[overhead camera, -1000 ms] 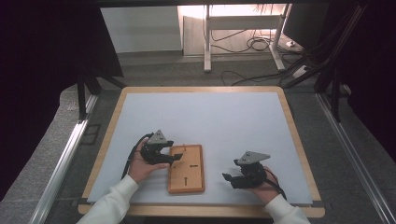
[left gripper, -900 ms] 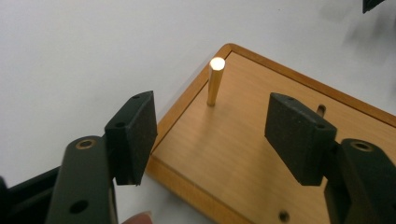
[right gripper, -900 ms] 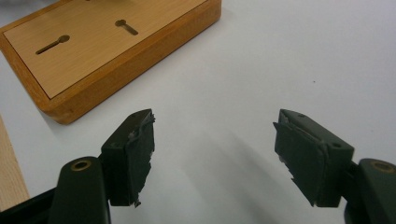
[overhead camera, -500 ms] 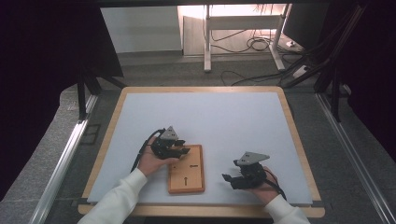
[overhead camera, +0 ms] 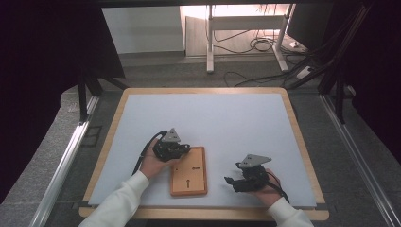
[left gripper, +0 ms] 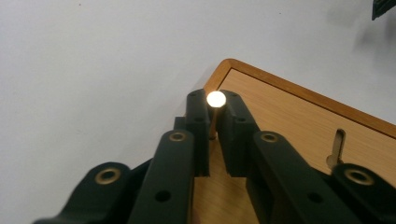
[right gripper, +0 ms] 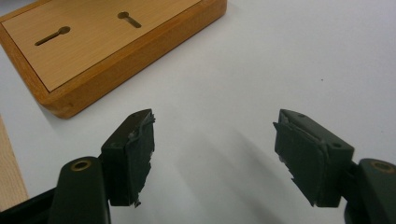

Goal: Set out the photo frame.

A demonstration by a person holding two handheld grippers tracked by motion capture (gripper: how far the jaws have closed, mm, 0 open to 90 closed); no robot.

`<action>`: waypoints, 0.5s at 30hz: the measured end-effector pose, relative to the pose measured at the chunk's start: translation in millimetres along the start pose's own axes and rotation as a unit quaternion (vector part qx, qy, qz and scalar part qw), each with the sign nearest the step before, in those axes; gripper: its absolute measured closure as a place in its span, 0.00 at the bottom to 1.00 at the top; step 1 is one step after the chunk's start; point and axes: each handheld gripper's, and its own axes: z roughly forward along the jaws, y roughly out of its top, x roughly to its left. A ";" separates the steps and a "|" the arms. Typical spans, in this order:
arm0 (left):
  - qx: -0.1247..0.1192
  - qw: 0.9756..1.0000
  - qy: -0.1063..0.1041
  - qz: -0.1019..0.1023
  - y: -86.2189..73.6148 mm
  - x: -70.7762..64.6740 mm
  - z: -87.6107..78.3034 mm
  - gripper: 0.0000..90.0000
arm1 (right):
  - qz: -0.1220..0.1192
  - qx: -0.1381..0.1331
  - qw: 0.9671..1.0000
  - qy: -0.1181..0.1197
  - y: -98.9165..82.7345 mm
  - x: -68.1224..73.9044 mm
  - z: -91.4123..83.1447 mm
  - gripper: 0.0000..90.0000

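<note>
Counter (overhead camera: 213, 118): white sheet in a wooden rim, one wooden board (overhead camera: 189, 171) lying flat near the front edge, between the two hands. The board has a raised border and keyhole-shaped slots (right gripper: 51, 35) cut into its face; nothing sits in the slots that show.

Left gripper (overhead camera: 171, 149): held over the board's far left corner. In the left gripper view its jaws have just been closing and now pinch a thin upright peg (left gripper: 215, 105) with a round, brightly lit head, the pads pressing on the shaft from both sides. The peg stands at the board's edge just below the rounded corner; the head sits level with the jaw tips.

Right gripper (overhead camera: 246, 178): low over the bare counter to the right of the board, well apart from it. Jaws spread wide, nothing between them. Pad facings look ragged at the edges.
</note>
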 end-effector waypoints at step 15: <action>0.011 0.999 -0.025 -0.021 2.5 6.9 0.0 0.94 | -0.019 -0.022 1.000 0.005 4.8 6.2 -1.8 0.32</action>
